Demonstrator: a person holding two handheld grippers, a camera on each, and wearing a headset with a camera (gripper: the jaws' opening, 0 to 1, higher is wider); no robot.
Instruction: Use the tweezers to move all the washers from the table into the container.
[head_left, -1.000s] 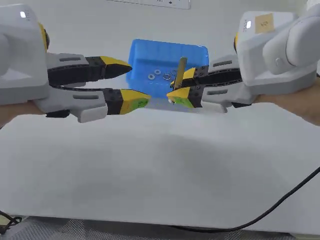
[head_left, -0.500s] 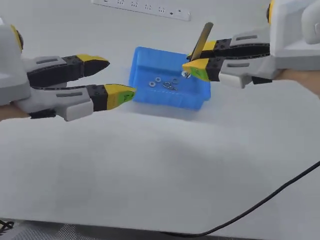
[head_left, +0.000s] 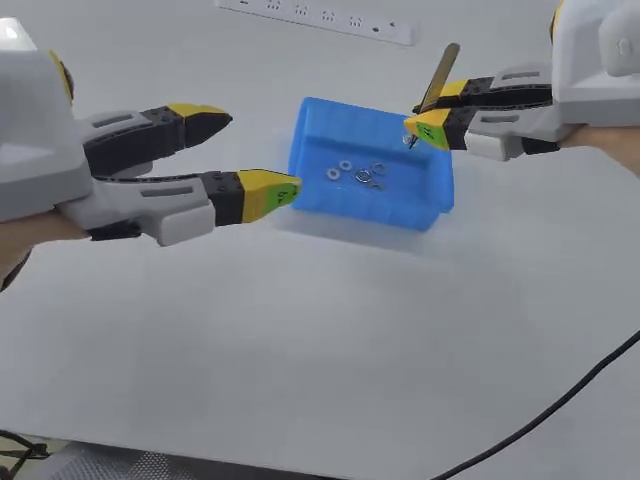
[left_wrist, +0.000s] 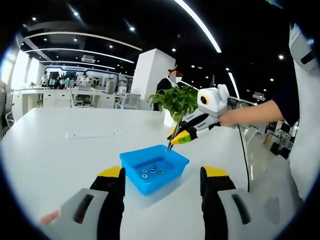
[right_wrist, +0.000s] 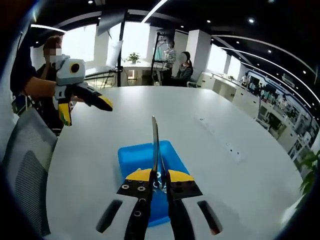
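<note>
Possibly a spill at the rim.
Nearest, the left gripper (head_left: 260, 153) is held wide and empty; washers (head_left: 360, 176) lie in the blue container (head_left: 400, 210) beyond; above its far wall, tweezers (head_left: 441, 72) are clamped by the right gripper (head_left: 422, 128), and anything pinched at their tip could be dropped outside if released early.

Too small to tell what the tweezers (head_left: 441, 72) tip carries; mid-part hidden betw. right gripper (head_left: 436, 108) jaws.

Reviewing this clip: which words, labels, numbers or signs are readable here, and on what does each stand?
No text can be read.
Left hand-held gripper: a faint dark mark on its green tip pad, too small to read.
Blue container: no print to be seen.
Power strip: any marking is too small to tell.
</note>
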